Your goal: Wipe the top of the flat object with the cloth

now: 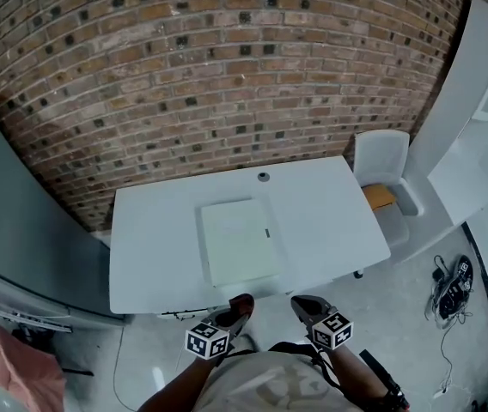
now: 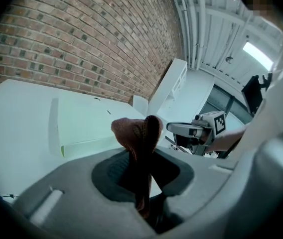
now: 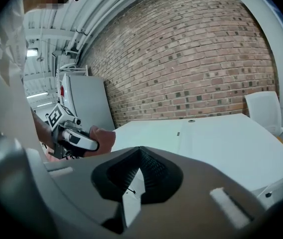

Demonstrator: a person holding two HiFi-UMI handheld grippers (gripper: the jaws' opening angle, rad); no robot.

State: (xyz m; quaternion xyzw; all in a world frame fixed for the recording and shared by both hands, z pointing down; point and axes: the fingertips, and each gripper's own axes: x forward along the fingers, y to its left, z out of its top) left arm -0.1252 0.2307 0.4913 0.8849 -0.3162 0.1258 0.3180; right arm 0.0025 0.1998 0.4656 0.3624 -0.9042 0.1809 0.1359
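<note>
We hold both grippers just past the 6 o'clock edge of the white bench (image 1: 330, 221), off its surface. Our left gripper (image 1: 237, 307) has its fingers pinching a reddish-brown cloth (image 2: 137, 133), which bunches up above the tips. Our right gripper (image 1: 304, 305), at 3 o'clock of the left one, has its fingers pressed together with nothing between them. The flat white object (image 1: 238, 240) lies on the middle of the bench, at 12 o'clock from the left gripper, and the cloth is not touching it. A white chair (image 1: 381, 155) stands at the bench's 3 o'clock end, near the brick wall (image 1: 210, 67).
</note>
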